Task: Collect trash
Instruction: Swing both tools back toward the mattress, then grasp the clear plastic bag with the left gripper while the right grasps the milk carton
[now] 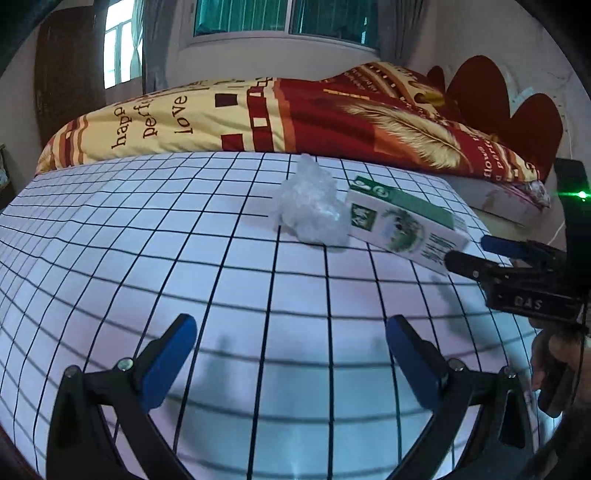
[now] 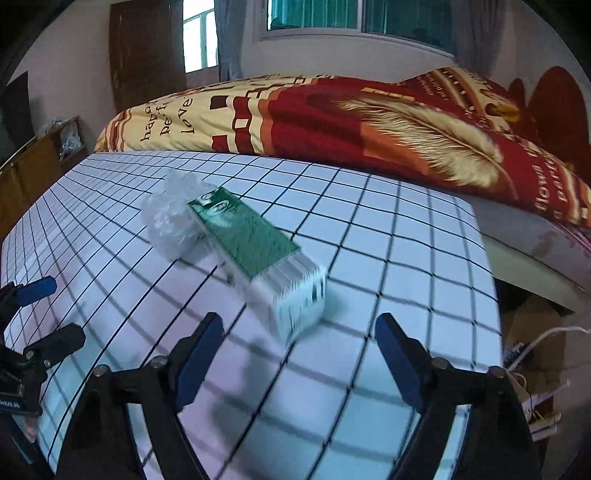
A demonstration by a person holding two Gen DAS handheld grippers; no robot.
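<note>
Both grippers over the grid-cloth table [image 1: 110, 258], trash not yet gripped.
Green-white carton [image 2: 258, 258] lies flat, far end touching the crumpled plastic bag [image 2: 170, 218]. Right gripper [image 2: 295, 354] jaws apart, empty; carton's near end just ahead, roughly centred, not between the pads. Best: straddle the narrow width, then close. Left gripper [image 1: 291, 362] jaws wide, empty, well short of the bag.

You have a white table [image 1: 110, 258] with a black grid before you, and a bed just behind it under a red and cream quilt [image 1: 295, 114] printed with a feather. Beyond it, a window [image 1: 284, 16] with teal curtains.
</note>
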